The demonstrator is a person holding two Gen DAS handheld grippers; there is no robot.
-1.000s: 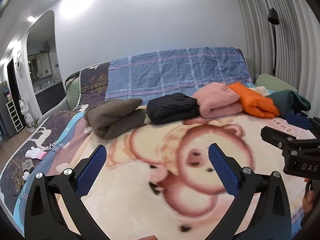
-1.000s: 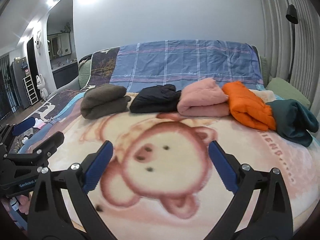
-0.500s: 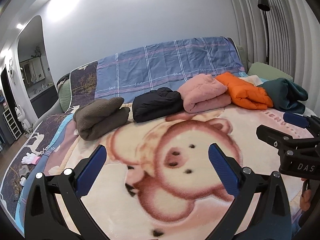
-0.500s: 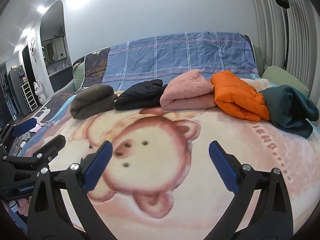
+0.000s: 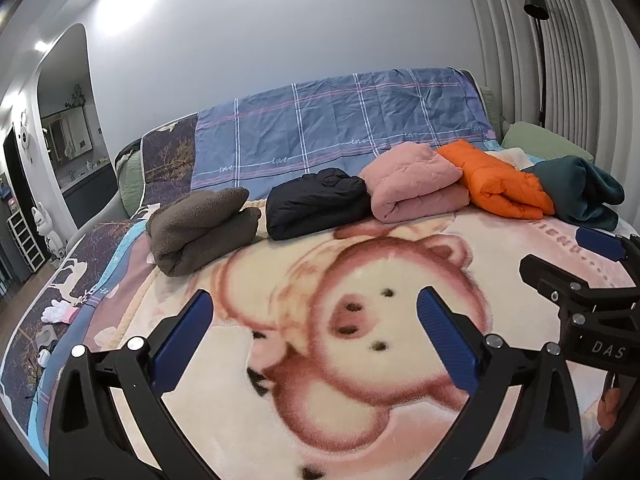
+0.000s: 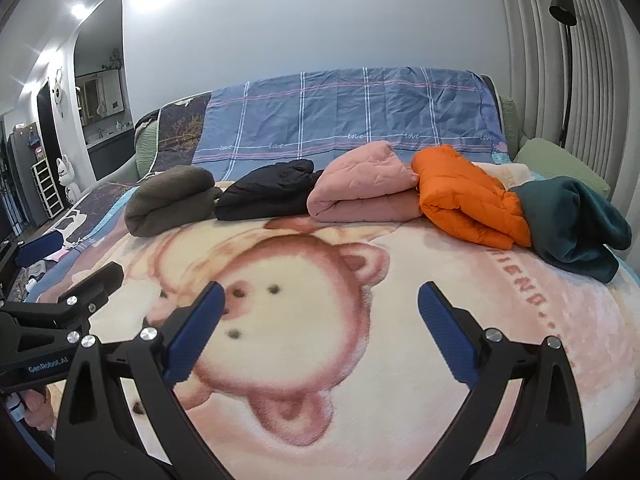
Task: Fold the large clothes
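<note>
Left gripper [image 5: 314, 334] and right gripper [image 6: 322, 330], blue-padded fingers spread and empty, above a cream plush bear-print blanket [image 6: 372, 344]. Beyond the fingertips: folded brown fleece garment [image 5: 202, 230], black jacket [image 5: 316, 202], pink quilted garment [image 6: 366, 194], orange puffer jacket [image 6: 468, 200], and crumpled teal garment [image 6: 576, 224], its far side hidden.

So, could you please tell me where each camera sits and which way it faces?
Left wrist: on the open left claw, facing the bear blanket; the right claw shows at right.
Right wrist: on the open right claw, facing the same way; the left claw shows at left.
Shared: the orange jacket.
</note>
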